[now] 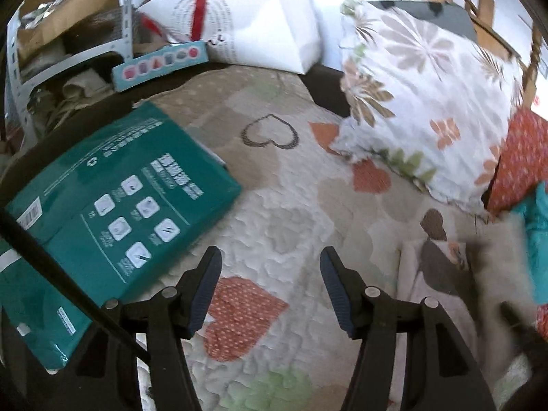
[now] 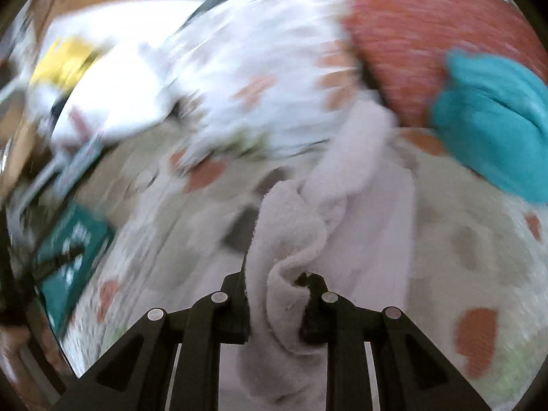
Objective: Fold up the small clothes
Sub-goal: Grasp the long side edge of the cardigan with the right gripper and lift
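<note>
Early stage: right gripper (image 2: 277, 286) clenches bunched towel (image 2: 291, 239), unfolded; left gripper (image 1: 270, 287) released, empty over bed (image 1: 291, 205).

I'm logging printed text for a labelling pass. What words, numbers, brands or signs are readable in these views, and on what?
Nothing reads as clear words.
Green box: white text blocks, square icons, a recycling sign and a barcode; lettering too small and blurred.
White bag: dotted arcs, red ribbon, small dark print; unreadable.
Light blue box: row of pictures only, no legible text.
Right wrist view: motion-blurred, nothing readable.
</note>
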{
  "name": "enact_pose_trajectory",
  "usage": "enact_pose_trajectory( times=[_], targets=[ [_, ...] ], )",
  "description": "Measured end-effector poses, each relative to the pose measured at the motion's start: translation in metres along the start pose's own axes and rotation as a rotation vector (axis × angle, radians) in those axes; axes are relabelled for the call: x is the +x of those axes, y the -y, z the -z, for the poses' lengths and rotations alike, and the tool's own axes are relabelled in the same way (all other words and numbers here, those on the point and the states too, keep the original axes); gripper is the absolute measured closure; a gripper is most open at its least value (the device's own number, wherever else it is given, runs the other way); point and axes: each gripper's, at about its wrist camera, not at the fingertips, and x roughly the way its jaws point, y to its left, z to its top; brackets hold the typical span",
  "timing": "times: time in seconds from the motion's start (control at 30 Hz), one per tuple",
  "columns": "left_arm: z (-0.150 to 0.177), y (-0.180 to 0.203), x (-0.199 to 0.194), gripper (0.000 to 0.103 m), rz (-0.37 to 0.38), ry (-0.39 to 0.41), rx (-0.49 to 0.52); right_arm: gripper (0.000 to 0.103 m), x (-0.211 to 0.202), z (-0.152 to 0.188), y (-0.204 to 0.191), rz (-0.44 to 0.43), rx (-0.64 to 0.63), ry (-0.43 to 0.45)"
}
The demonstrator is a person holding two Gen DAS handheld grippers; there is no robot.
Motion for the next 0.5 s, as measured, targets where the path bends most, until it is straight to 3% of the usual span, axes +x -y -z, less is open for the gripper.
enact_pose_trajectory(
  times=[0.17,0.27,0.37,0.5],
  targets=[
    [-0.004,-0.010,0.004,0.044,0.014,-0.021,-0.033,0.082,0.063,0.030,-0.065,0.060,-0.184,-0.120],
    [-0.003,-0.012,0.005,0.044,0.038,-0.033,-0.046,0.077,0.066,0.047,-0.069,0.088,-0.230,-0.110],
    [-0.002,-0.009,0.007,0.044,0.048,-0.039,-0.042,0.065,0.054,0.055,-0.073,0.004,-0.230,-0.123],
    [0.005,-0.002,0.016,0.044,0.130,-0.099,-0.054,0.055,0.031,0.073,-0.077,-0.176,-0.232,-0.168]
  ],
)
